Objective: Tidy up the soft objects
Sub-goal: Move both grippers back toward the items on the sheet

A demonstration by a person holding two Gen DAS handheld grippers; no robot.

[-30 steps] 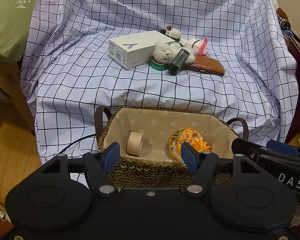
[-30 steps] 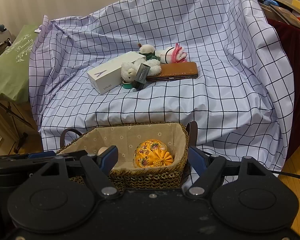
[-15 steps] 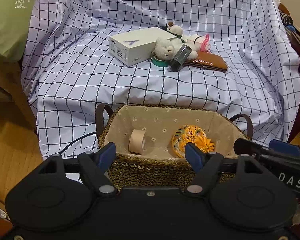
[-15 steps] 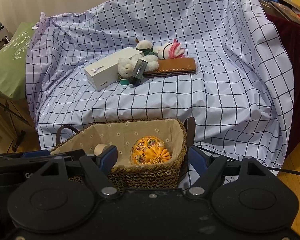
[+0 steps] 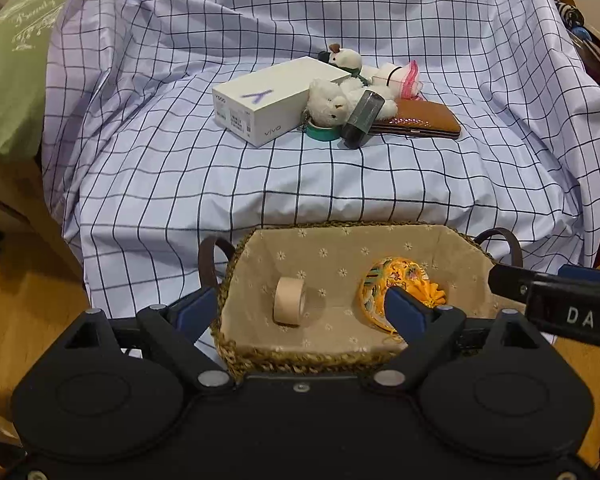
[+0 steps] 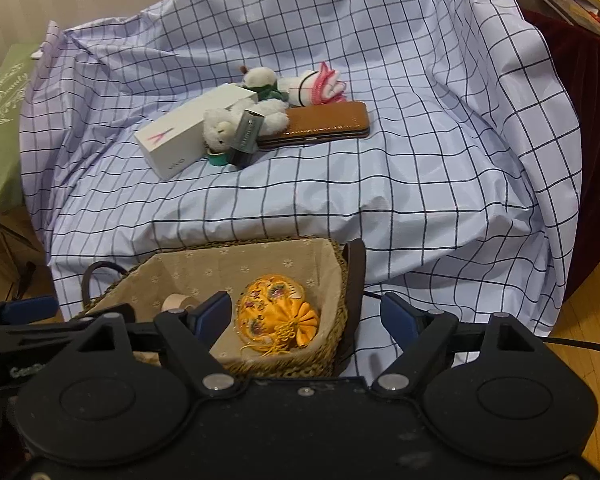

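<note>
A woven basket (image 5: 300, 356) (image 6: 338, 316) with a beige liner stands on the floor before the checked sheet. Inside lie an orange embroidered pouch (image 5: 404, 276) (image 6: 276, 312) and a beige tape roll (image 5: 289, 300) (image 6: 176, 302). On the sheet sit a white plush bear (image 5: 332, 100) (image 6: 224, 128), a second small plush (image 5: 346, 58) (image 6: 260, 80) and a white-pink soft bundle (image 5: 400, 74) (image 6: 316, 84). My left gripper (image 5: 298, 310) hovers over the basket, jaws opening, nothing between them. My right gripper (image 6: 306, 318) hangs over the basket's right end, jaws opening, also empty.
A white phone box (image 5: 272, 100) (image 6: 188, 136), a brown wallet (image 5: 420, 120) (image 6: 320, 124), a dark cylinder (image 5: 360, 118) (image 6: 246, 136) and a green tape ring (image 5: 320, 132) crowd around the plush toys. A green cushion (image 5: 8, 68) lies left; dark red cloth (image 6: 580, 120) hangs right.
Both grippers' jaws have spread wider, the left one much more. The views have shifted slightly, with the basket sitting lower and farther right in the left wrist view.
</note>
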